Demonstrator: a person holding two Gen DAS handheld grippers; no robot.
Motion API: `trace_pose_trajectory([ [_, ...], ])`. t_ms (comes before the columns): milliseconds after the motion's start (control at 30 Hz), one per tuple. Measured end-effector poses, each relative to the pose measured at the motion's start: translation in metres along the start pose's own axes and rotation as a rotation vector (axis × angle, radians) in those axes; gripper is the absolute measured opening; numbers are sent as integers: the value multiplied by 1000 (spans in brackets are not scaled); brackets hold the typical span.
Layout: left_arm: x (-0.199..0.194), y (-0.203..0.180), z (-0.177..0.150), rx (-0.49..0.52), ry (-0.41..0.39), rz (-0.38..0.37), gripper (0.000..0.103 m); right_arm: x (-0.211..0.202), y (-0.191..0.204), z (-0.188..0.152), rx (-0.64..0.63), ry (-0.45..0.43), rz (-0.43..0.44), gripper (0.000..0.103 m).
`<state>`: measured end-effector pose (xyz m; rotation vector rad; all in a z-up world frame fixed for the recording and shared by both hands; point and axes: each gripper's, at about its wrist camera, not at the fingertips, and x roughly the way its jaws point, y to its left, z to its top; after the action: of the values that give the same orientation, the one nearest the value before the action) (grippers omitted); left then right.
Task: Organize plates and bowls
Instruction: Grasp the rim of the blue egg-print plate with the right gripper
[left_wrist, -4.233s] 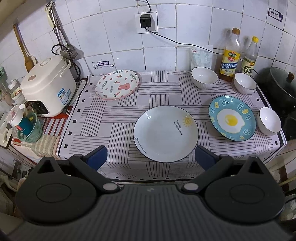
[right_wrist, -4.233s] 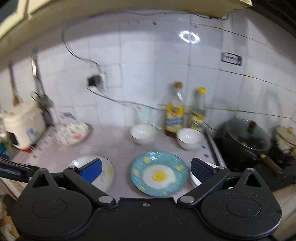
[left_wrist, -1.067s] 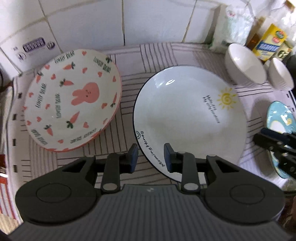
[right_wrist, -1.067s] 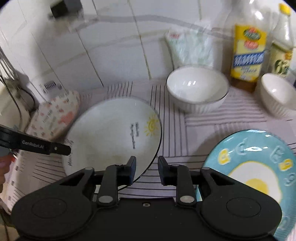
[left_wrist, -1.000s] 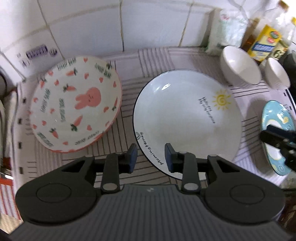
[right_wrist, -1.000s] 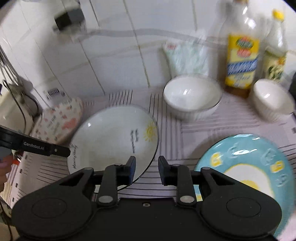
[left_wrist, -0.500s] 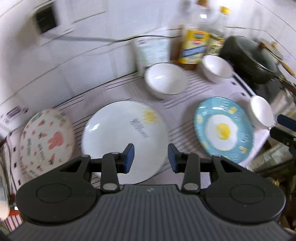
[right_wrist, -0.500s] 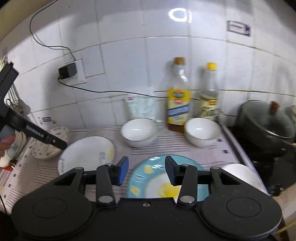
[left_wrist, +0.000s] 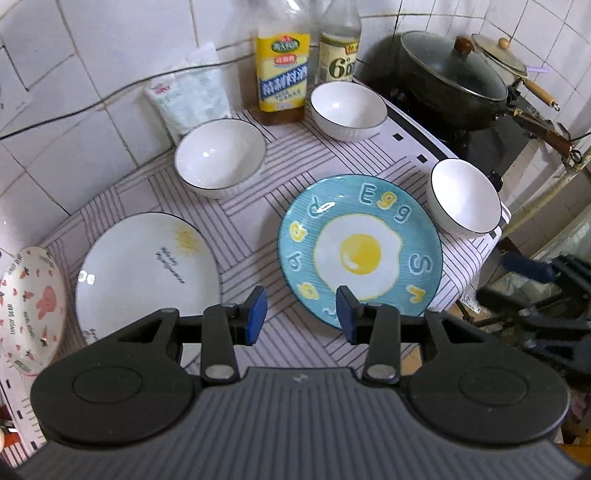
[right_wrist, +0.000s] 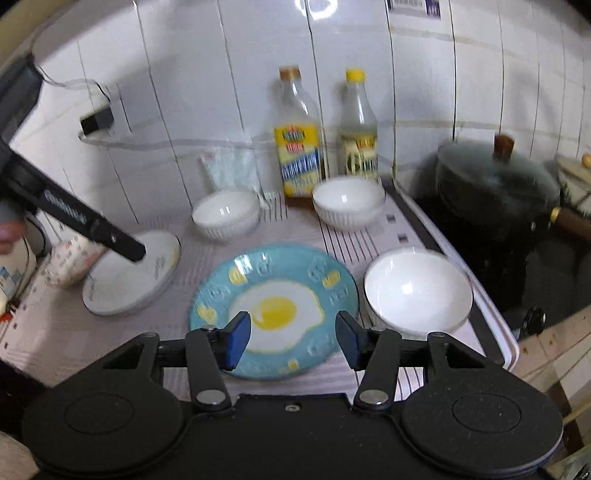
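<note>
Plates: egg plate (left_wrist: 360, 251), sun plate (left_wrist: 147, 273) and bunny plate (left_wrist: 29, 310) lie apart in a row on the surface (left_wrist: 258, 206), unstacked.
Bowls: three, scattered behind and beside the egg plate.
Left claw (left_wrist: 301, 314): empty, opening, angled down over the egg plate's near rim.
Right claw (right_wrist: 293, 339): empty, opening wider, tilted down at the same plate, likely the next pick.

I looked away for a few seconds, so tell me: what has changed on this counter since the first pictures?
The white sun plate has been slid from the middle toward the bunny plate and let go. Both grippers have swung over to the egg plate; the left gripper and right gripper are opening their jaws, holding nothing. The three white bowls and the bottles stayed put.
</note>
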<state>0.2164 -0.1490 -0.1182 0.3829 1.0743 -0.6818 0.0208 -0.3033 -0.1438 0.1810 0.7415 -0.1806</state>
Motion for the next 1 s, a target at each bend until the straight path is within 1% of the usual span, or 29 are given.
trace_pose_trajectory([
  [133,26,-6,-2,-33,21,25,42,23,-17,-12,15,47,24,56],
  [233,51,-4,-7,-80,25,43,45,45,-30,-18,31,66,45,56],
  [267,62,-2,-8,-101,37,49,46,54,-33,-21,38,75,45,56],
  [333,79,2,-10,-144,91,53,46,66,-38,-24,51,86,41,56],
  [400,93,3,-11,-162,116,45,48,73,-42,-28,72,78,58,56],
  [500,109,4,-12,-173,120,63,52,82,-47,-32,124,71,80,56],
  [600,125,8,-13,-200,128,69,53,88,-51,-36,163,60,92,56],
  [667,132,10,-13,-218,123,78,53,90,-53,-37,176,57,91,51],
  [733,133,15,-13,-234,102,71,51,93,-55,-37,195,50,90,43],
  [767,134,16,-13,-240,100,66,50,94,-56,-37,204,47,96,36],
  [800,134,18,-13,-247,98,56,48,95,-56,-36,211,45,98,34],
  [833,135,19,-13,-252,93,34,41,96,-57,-35,215,45,93,30],
  [867,136,20,-12,-255,89,16,33,98,-57,-35,221,46,83,23],
  [933,138,20,-10,-263,82,-17,26,100,-60,-35,244,49,71,22],
  [1000,139,20,-10,-261,78,-15,26,101,-62,-35,268,51,80,22],
])
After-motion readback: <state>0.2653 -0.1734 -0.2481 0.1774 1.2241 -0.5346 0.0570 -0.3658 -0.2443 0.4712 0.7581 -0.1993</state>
